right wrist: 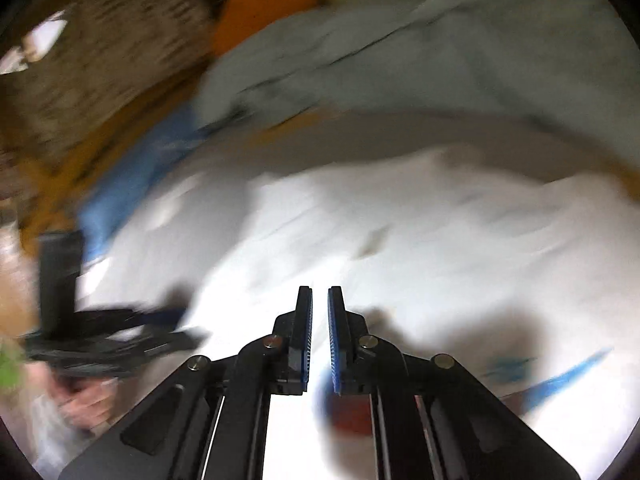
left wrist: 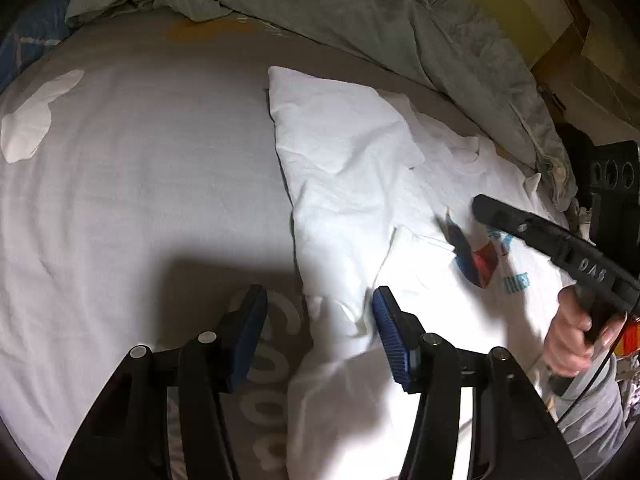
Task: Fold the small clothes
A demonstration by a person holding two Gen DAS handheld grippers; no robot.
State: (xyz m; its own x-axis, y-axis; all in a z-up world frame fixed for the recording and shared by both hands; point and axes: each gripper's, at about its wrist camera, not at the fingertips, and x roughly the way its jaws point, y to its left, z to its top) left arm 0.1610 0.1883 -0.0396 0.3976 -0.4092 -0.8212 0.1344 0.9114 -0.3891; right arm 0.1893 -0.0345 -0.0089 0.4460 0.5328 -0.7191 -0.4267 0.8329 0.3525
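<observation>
A small white T-shirt [left wrist: 352, 184] with a red and blue print [left wrist: 476, 260] lies on the bed, its left side folded over toward the middle. My left gripper [left wrist: 320, 332] is open just above the shirt's near folded edge and holds nothing. My right gripper [right wrist: 320, 340] is nearly shut, with a narrow gap between the blue pads and nothing in it, above the white shirt [right wrist: 400, 240]. It also shows in the left wrist view [left wrist: 500, 216] at the right, over the print. The right wrist view is blurred by motion.
The shirt lies on a white and grey bedsheet [left wrist: 140, 184]. A crumpled grey-green duvet [left wrist: 360, 8] is heaped along the far side. A black box with round holes [left wrist: 612, 172] stands at the right edge. My left gripper shows blurred in the right wrist view [right wrist: 108, 332].
</observation>
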